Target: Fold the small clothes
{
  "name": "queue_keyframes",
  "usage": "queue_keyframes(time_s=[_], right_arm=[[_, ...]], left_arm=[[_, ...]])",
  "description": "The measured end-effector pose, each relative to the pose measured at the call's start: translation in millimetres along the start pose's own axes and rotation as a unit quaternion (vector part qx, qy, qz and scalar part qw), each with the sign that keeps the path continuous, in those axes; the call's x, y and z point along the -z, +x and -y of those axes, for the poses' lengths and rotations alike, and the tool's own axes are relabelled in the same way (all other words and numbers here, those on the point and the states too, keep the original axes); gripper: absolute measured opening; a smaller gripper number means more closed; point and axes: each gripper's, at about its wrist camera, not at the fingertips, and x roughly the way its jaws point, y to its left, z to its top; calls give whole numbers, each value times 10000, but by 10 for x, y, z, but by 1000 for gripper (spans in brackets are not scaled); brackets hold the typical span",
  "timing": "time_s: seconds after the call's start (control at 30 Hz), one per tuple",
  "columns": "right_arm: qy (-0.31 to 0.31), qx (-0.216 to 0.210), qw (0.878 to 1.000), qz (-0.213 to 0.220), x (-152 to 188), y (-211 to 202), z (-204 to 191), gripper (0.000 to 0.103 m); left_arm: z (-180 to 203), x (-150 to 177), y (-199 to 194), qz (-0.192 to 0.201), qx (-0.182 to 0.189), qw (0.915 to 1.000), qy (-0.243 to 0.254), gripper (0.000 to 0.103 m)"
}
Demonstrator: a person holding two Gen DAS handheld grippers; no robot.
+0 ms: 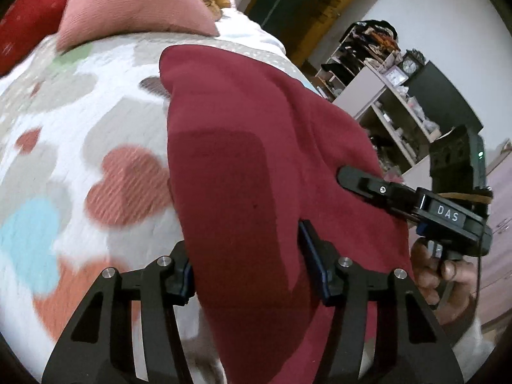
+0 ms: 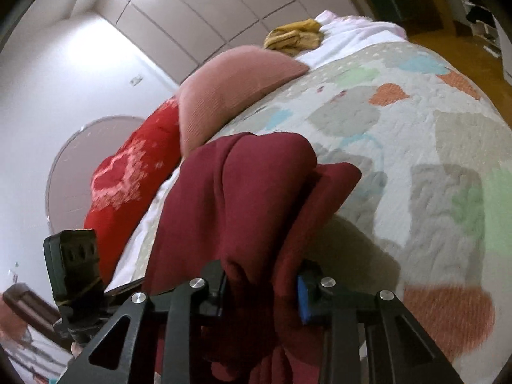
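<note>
Your left gripper has the near edge of the dark red garment running between its two fingers; the cloth fills the gap and drapes over the left finger, and the pads look to be pinching it, though the contact itself is hidden by the fabric; your right gripper is clenched on a bunched fold of the same garment, the cloth gathered tight between the black finger and the blue pad; from the left wrist view you see that right gripper lying over the garment's right edge, with your hand wrapped round its handle; the garment is lifted at its near side and trails away from you onto the quilt, a pale cover with heart patches in pink, blue, green and orange; its far end rests on the quilt just short of a pink cushion; a red cushion sits to the left of the pink one; a yellow cloth lies crumpled at the far end of the bed; open shelves stand to the far right.
</note>
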Motion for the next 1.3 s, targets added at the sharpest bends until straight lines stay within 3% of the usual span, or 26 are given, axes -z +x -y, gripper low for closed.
queue_keyframes(time_s=[0.1,0.2,0.3,0.43,0.5,0.6,0.73,0.83,0.9,0.97,1.3], right_arm=[[-84,-232,9996,-146,226,-94,-204,31],[-273,-121,9989,-367,477,16,-327,34],[-535,620,9944,-674,664,207,-360,43],[-965,1030,9899,-124,777,-184,-559,47],[-1177,988,9881,37,819,-363,-656,47],[-1715,900,9811,19,976,-488,-958,35],[-2116,981,9722,-195,1186,-373,-1116,26],[-2082,1666,9633,-296,1271,-164,-896,25],[-1684,1482,9733,-495,1283,-56,-678,25],[-1454,1295,9801,-395,1284,-91,-608,25],[-1630,1679,9717,330,1319,-506,-1024,30]], left_arm=[[-65,261,-277,34,-91,9999,-140,55],[-130,538,-300,-111,-468,9985,-252,55],[-197,701,-261,-145,-750,9967,-274,59],[-137,749,-497,181,-1117,9933,-218,61],[-70,754,-609,452,-1413,9888,-158,62],[14,789,-663,660,-1640,9842,-55,67],[49,807,-465,604,-1825,9814,-12,67],[5,803,-296,582,-1875,9805,-32,67],[32,806,-252,600,-1890,9801,-9,68],[63,808,-260,647,-1964,9784,3,68],[260,912,-570,1078,-2438,9637,119,68]])
